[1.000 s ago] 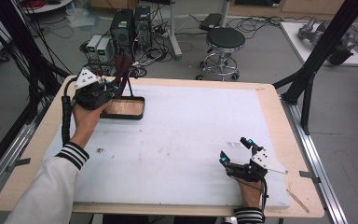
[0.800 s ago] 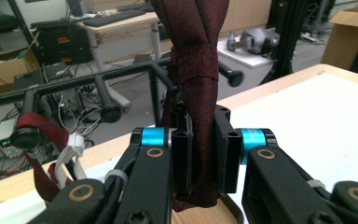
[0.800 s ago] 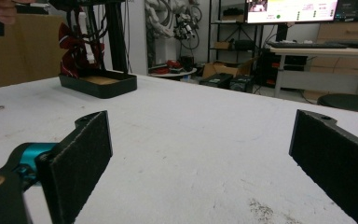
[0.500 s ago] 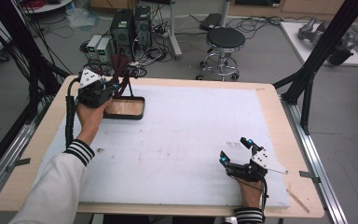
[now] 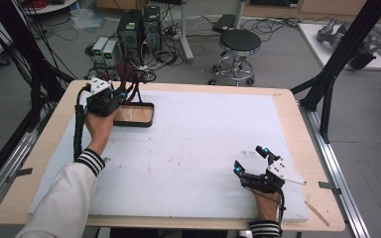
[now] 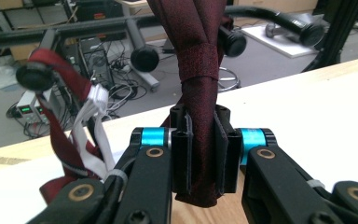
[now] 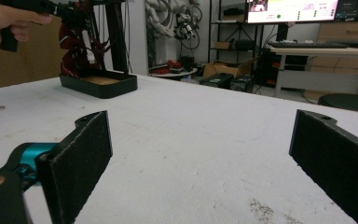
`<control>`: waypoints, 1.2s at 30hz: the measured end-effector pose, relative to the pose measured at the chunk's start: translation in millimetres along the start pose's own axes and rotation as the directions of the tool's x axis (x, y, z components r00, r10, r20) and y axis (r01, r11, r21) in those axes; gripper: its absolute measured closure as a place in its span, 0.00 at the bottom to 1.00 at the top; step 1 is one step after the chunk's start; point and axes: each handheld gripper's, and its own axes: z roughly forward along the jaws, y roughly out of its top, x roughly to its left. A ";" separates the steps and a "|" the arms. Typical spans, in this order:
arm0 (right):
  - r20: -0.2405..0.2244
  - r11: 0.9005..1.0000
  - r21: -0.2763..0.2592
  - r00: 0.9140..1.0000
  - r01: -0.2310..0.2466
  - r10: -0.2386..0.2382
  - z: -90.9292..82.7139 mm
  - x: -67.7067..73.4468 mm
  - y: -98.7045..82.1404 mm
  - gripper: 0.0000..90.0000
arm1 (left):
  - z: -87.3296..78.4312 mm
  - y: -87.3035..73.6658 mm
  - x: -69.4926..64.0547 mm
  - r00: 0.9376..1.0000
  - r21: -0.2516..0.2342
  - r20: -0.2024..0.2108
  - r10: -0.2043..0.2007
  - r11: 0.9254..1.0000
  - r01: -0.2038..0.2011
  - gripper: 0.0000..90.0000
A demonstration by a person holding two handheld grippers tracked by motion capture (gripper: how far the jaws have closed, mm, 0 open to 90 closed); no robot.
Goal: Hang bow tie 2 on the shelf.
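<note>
Two grippers working, left gripper [image 6: 200,154] clamping dark red tie [image 6: 196,84] over tray [image 5: 135,115] near table's far-left corner, right gripper [image 7: 200,154] resting wide open, gripping nothing, near front-right edge.

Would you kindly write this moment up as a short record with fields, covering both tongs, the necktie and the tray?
Left tongs: shut on the dark red necktie, over the far left of the table
Necktie: hangs from a black rack, knotted band above the jaws
Second tie: dark red with white, draped on a rack peg alongside
Tray: black rim, wooden floor, under the rack
Right tongs: open, nothing between the pads, low over the white mat
</note>
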 end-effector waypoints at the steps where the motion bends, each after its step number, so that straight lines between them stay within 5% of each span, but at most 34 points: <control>1: -0.001 1.000 0.001 1.000 0.000 0.000 -0.1 -0.1 0.0 0.05 | -0.1 -0.8 0.2 1.000 0.005 -0.004 0.005 1.000 -0.005 0.88; 24: 0.002 1.000 -0.002 1.000 0.003 -0.003 -0.1 0.3 -0.1 0.06 | 4.7 -13.3 -0.8 0.999 0.067 0.007 0.042 0.997 -0.042 0.85; 26: 0.002 1.000 -0.002 1.000 0.002 -0.002 -0.1 0.4 -0.1 0.06 | 5.5 -14.1 -0.5 0.999 0.070 0.021 0.041 0.997 -0.042 0.75; 31: 0.001 1.000 -0.003 1.000 0.003 -0.003 -0.1 0.3 -0.1 0.06 | 8.3 -17.3 0.9 0.999 0.101 0.032 0.041 0.994 -0.045 0.23; 36: 0.001 1.000 -0.002 1.000 0.002 -0.002 0.0 0.4 -0.1 0.06 | -4.4 -16.9 0.6 0.992 0.038 0.108 0.063 0.997 -0.067 0.11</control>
